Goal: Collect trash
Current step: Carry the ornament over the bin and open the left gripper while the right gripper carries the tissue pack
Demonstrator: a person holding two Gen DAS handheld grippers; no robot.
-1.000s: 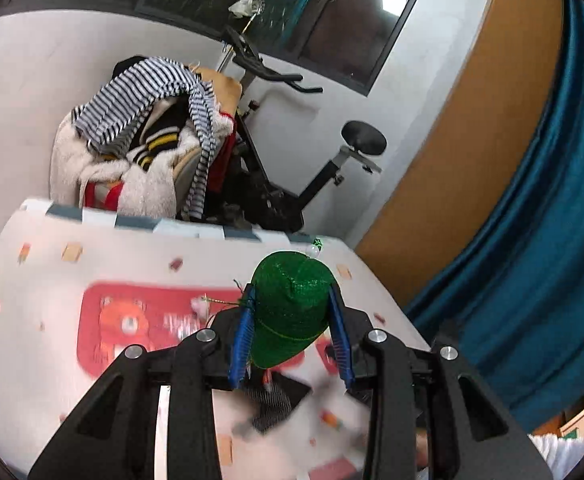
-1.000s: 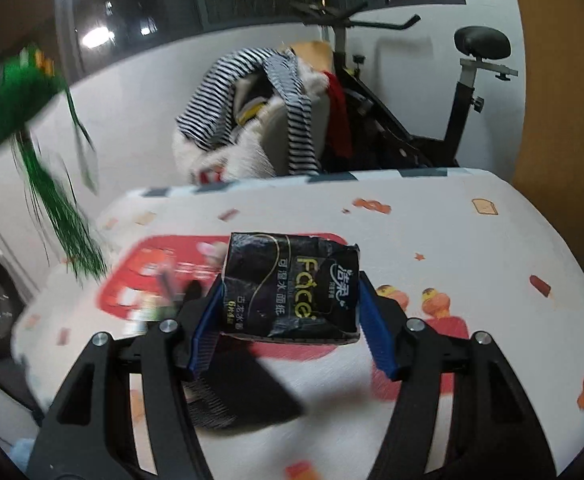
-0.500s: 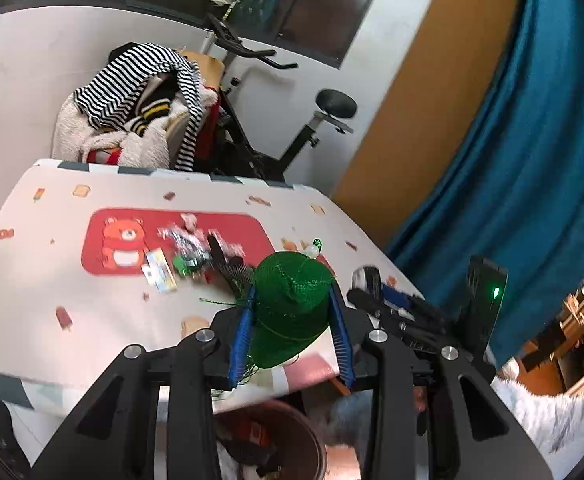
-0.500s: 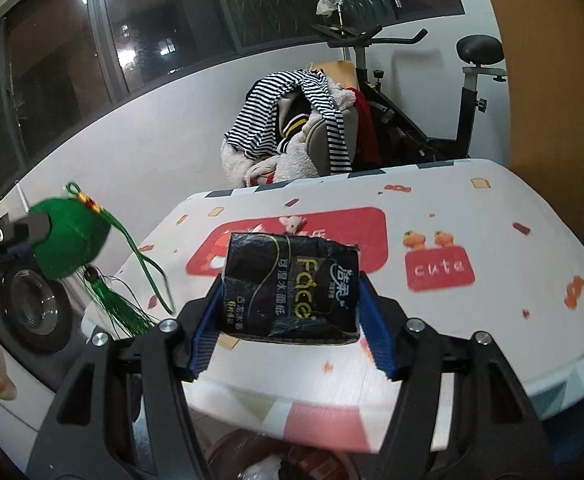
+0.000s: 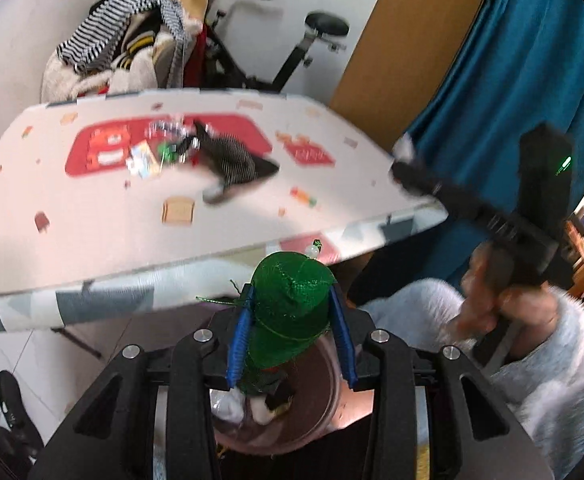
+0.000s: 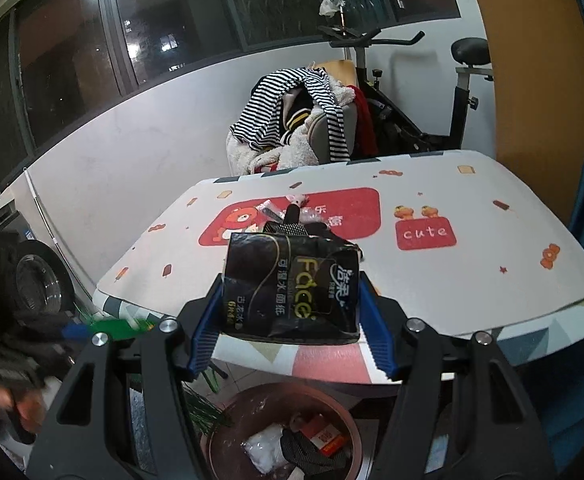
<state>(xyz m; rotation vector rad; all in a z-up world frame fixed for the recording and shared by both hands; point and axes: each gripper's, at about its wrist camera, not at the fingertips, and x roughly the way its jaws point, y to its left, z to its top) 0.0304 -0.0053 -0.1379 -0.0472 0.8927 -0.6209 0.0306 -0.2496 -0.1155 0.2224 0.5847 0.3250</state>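
Note:
My left gripper (image 5: pixel 292 326) is shut on a green glittery ornament (image 5: pixel 289 308), held right above a brown round bin (image 5: pixel 324 412) on the floor. In the right wrist view my right gripper (image 6: pixel 287 320) is shut on a black tissue packet (image 6: pixel 292 288) with gold lettering, in front of the table edge and above the same bin (image 6: pixel 283 432), which holds white and red scraps. More litter lies on the table: wrappers (image 5: pixel 143 158) and a striped black sock (image 5: pixel 231 160). The left gripper shows blurred at the right wrist view's left edge, the green ornament (image 6: pixel 111 326) in it.
A table (image 5: pixel 91 220) with a printed cloth stands past the bin. Behind it are a chair heaped with clothes (image 6: pixel 292 120) and an exercise bike (image 6: pixel 432 92). A blue curtain (image 5: pixel 492 80) hangs at the right. A person's hand and fluffy sleeve (image 5: pixel 532 340) hold the right gripper.
Both grippers have pulled back from over the table to past its near edge. The left one has sunk and tilted down over the bin. Each still holds its item.

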